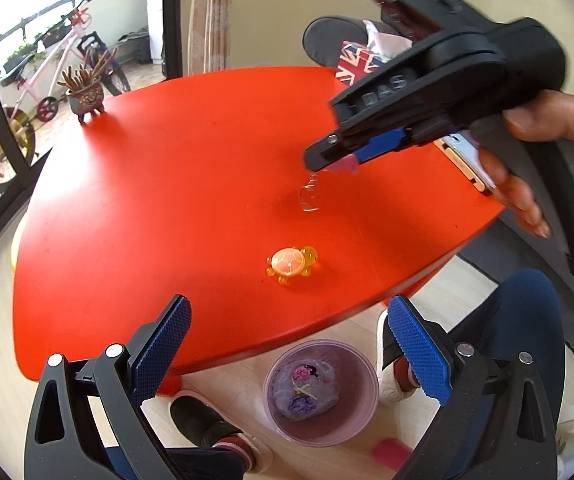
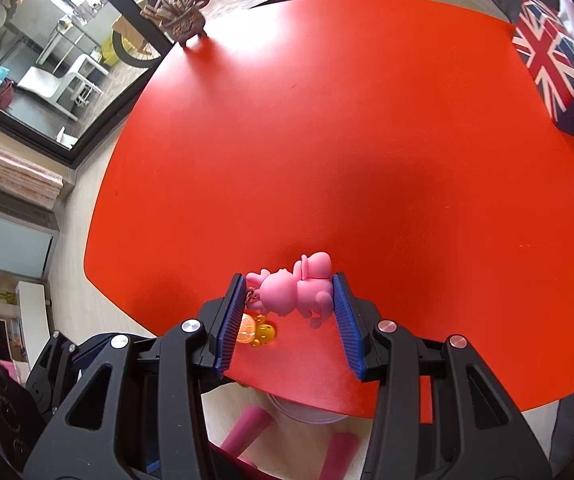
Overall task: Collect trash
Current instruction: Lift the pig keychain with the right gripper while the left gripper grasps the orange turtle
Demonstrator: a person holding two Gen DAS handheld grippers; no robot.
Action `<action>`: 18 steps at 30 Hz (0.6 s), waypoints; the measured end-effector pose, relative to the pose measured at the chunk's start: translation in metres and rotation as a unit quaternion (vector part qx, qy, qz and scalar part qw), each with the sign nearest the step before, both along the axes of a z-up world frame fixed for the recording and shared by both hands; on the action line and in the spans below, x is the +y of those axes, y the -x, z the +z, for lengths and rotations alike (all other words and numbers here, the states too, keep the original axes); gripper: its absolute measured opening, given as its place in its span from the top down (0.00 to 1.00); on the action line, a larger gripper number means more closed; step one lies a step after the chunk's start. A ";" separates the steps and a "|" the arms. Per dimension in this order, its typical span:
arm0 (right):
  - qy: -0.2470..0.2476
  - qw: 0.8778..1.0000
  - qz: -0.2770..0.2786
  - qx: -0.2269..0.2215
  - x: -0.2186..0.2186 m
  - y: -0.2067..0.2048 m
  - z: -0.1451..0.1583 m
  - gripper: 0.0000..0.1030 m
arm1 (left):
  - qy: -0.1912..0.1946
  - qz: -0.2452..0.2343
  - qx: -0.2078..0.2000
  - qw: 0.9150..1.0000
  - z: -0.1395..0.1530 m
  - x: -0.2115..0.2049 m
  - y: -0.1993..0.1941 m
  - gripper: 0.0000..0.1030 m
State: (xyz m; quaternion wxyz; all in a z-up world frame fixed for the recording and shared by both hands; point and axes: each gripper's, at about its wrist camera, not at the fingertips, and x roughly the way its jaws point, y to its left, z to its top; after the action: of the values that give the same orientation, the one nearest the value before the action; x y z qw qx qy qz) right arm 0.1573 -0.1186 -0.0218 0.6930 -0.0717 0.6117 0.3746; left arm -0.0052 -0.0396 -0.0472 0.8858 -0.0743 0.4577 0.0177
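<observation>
My right gripper (image 2: 289, 300) is shut on a pink rubber pig toy (image 2: 295, 290) and holds it above the red table (image 2: 327, 140). In the left wrist view the right gripper (image 1: 337, 160) hangs over the table's middle, with a bit of pink (image 1: 345, 165) at its tip and a clear plastic scrap (image 1: 309, 196) dangling under it. An orange turtle toy (image 1: 292, 263) lies on the table near the front edge; it also shows in the right wrist view (image 2: 257, 330). My left gripper (image 1: 287, 344) is open and empty above the table's front edge. A pink bin (image 1: 321, 392) with a crumpled wrapper inside stands on the floor below.
A small potted plant (image 1: 85, 94) stands at the table's far left corner. A Union Jack tissue box (image 2: 555, 68) and a phone (image 1: 465, 160) sit at the right side. The person's legs and shoes (image 1: 207, 424) are beside the bin. A bicycle stands behind the glass door.
</observation>
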 end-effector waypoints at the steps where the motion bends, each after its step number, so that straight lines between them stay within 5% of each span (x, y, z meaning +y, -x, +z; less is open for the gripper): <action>1: -0.001 1.000 -0.002 0.000 -0.003 -0.002 0.000 0.57 | 0.000 0.002 0.001 1.000 0.000 -0.001 -0.002 0.08; 16: -0.025 0.999 -0.020 0.007 -0.034 -0.023 -0.002 0.57 | 0.006 0.098 0.052 0.994 -0.041 -0.001 -0.051 0.08; 18: -0.027 0.999 -0.020 0.009 -0.036 -0.024 -0.003 0.57 | -0.002 0.107 0.055 0.993 -0.047 -0.005 -0.054 0.16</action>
State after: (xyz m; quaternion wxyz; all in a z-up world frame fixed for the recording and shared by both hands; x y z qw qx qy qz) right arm 0.1814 -0.1546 -0.0252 0.6968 -0.0373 0.6087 0.3776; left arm 0.0492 -0.0444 -0.0939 0.8522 -0.1201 0.4954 0.1178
